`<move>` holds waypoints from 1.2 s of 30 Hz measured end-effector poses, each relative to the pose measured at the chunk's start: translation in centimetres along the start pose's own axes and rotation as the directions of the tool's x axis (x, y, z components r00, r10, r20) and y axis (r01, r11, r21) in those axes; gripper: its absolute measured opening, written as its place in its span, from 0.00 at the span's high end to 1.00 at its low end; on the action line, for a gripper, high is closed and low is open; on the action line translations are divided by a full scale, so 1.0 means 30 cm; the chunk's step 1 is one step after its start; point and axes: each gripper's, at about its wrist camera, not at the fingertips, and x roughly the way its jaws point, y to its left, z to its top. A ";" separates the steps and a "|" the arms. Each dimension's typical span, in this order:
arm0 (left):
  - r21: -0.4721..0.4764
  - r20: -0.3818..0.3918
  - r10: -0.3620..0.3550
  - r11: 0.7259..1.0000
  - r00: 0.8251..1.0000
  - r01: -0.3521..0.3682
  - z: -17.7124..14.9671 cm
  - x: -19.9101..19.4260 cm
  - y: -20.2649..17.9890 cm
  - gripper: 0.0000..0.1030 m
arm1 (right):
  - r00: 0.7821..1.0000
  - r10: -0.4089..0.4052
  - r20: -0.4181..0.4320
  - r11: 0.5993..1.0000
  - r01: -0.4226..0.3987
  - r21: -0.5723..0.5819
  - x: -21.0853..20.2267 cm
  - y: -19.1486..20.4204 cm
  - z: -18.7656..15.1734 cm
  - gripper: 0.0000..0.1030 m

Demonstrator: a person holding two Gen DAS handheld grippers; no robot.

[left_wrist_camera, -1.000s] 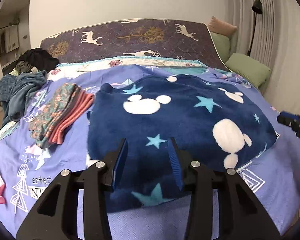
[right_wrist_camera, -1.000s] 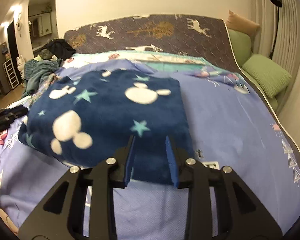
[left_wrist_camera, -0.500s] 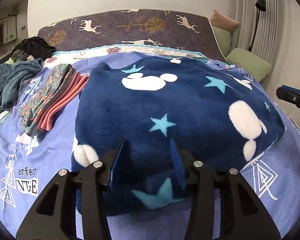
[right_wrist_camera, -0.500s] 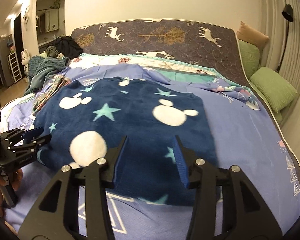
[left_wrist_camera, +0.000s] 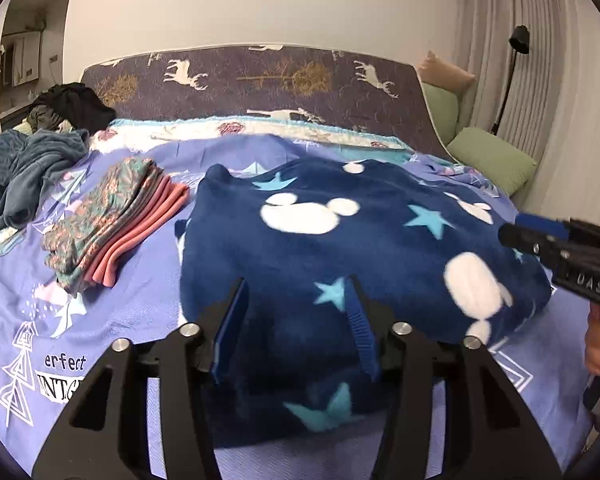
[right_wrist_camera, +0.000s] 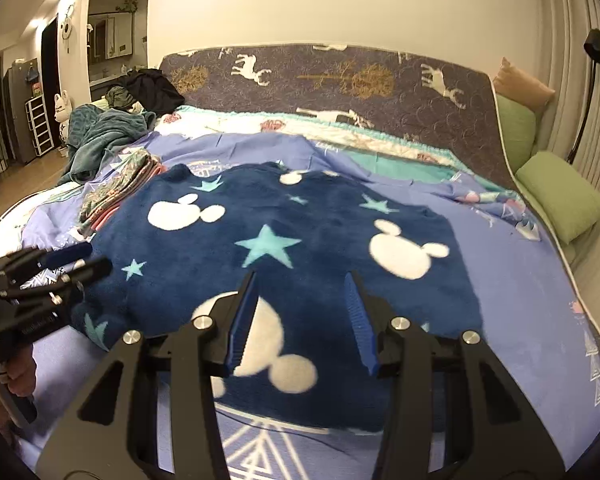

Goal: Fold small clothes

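Note:
A navy fleece garment [left_wrist_camera: 340,248] with white mouse heads and teal stars lies spread on the bed; it also shows in the right wrist view [right_wrist_camera: 300,248]. My left gripper [left_wrist_camera: 296,308] is open and empty above its near left edge. My right gripper [right_wrist_camera: 300,304] is open and empty above its near right part. The right gripper shows at the right edge of the left wrist view [left_wrist_camera: 540,236]. The left gripper shows at the left of the right wrist view [right_wrist_camera: 72,260].
A folded stack of floral and pink clothes [left_wrist_camera: 112,224] lies left of the fleece on the lilac bedsheet [left_wrist_camera: 100,328]. A teal blanket [left_wrist_camera: 28,168] and dark clothes [left_wrist_camera: 76,106] are heaped at the far left. Green pillows [left_wrist_camera: 492,160] and a floor lamp [left_wrist_camera: 512,76] stand on the right.
Both grippers have drawn back and risen a little from the fleece. The right gripper has shifted left over the garment. The fleece lies still.

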 end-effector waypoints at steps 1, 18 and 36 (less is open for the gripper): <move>-0.008 -0.037 0.015 1.000 0.999 -0.015 -0.011 0.032 0.013 0.46 | 1.000 0.005 -0.019 1.000 -0.005 0.008 0.018 0.006 -0.003 0.56; 0.004 -0.071 0.038 0.999 0.997 -0.038 -0.066 0.088 0.020 0.40 | 0.980 -0.003 -0.198 1.000 0.008 0.024 0.141 0.060 -0.032 0.56; -0.024 -0.024 -0.015 1.000 1.000 0.015 0.147 0.129 0.113 0.49 | 0.990 0.028 -0.142 0.999 -0.022 0.043 0.245 0.030 0.157 0.59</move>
